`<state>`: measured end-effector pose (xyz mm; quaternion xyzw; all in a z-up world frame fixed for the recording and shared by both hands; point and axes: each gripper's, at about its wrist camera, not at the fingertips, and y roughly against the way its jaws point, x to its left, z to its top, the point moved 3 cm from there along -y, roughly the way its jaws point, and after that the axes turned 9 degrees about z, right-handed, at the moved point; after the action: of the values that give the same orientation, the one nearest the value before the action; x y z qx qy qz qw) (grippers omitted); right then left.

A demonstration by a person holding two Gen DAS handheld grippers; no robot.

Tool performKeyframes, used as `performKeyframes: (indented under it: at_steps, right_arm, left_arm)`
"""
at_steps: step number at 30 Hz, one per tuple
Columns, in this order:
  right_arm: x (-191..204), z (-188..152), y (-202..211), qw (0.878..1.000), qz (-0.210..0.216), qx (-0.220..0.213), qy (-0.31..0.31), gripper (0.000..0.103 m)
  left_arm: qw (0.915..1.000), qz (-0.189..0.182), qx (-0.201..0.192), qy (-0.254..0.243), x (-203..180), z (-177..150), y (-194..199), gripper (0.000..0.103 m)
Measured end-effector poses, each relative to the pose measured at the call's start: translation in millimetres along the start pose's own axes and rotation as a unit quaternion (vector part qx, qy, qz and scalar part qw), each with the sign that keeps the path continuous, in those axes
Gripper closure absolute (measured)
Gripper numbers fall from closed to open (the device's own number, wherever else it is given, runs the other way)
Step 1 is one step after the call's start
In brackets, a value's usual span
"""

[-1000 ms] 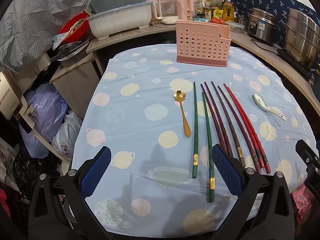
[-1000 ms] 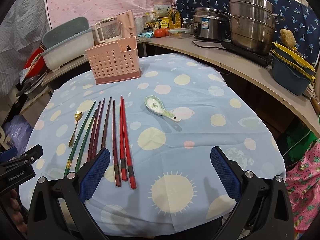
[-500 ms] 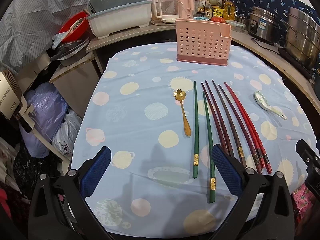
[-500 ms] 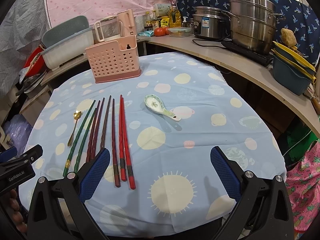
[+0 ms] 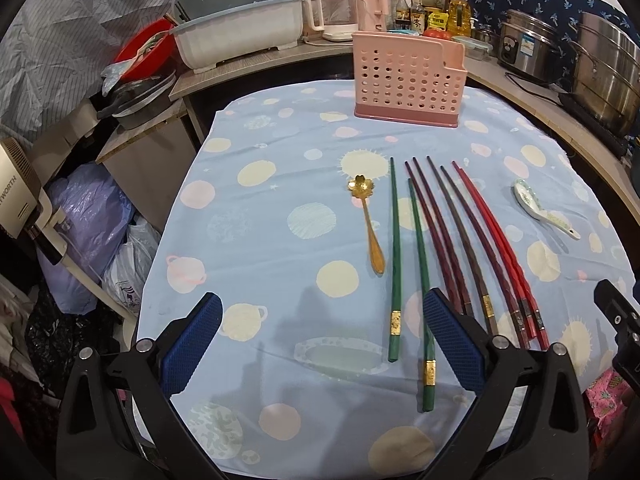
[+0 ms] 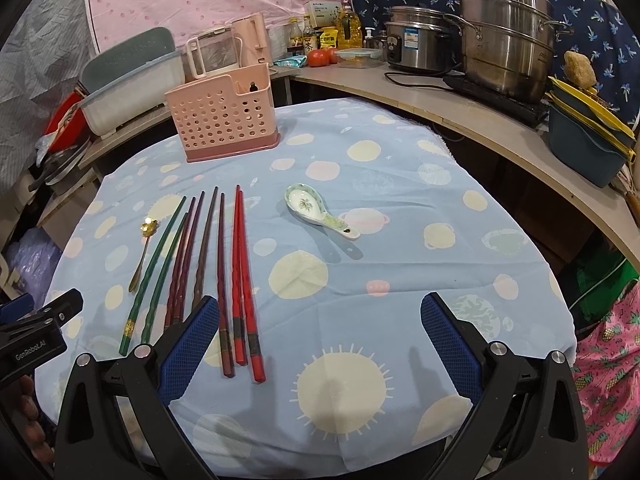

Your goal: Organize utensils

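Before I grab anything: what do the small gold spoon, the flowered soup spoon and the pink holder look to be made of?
Gold spoon: likely metal, with a shiny gold finish that catches light. Soup spoon: probably glazed ceramic, glossy white with a painted green pattern, though melamine can't be ruled out. Pink holder: moulded plastic, matte, with evenly punched round holes.

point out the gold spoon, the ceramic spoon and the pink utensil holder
gold spoon (image 5: 369, 227), left wrist view, mid handle.
ceramic spoon (image 6: 305, 203), right wrist view, inside of the bowl.
pink utensil holder (image 5: 405, 76), left wrist view, perforated front wall.
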<state>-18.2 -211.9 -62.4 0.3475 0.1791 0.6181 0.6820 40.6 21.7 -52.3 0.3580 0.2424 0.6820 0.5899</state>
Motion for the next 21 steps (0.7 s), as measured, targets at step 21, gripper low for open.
performKeyframes:
  at_steps: [21]
  right_arm:
    - [-30.1,39.0,-59.0,1.000,-0.006,0.012,-0.024,0.013]
  left_arm:
    - [0.9988,-0.024,0.042,0.011,-12.0,39.2,-69.5,0.007]
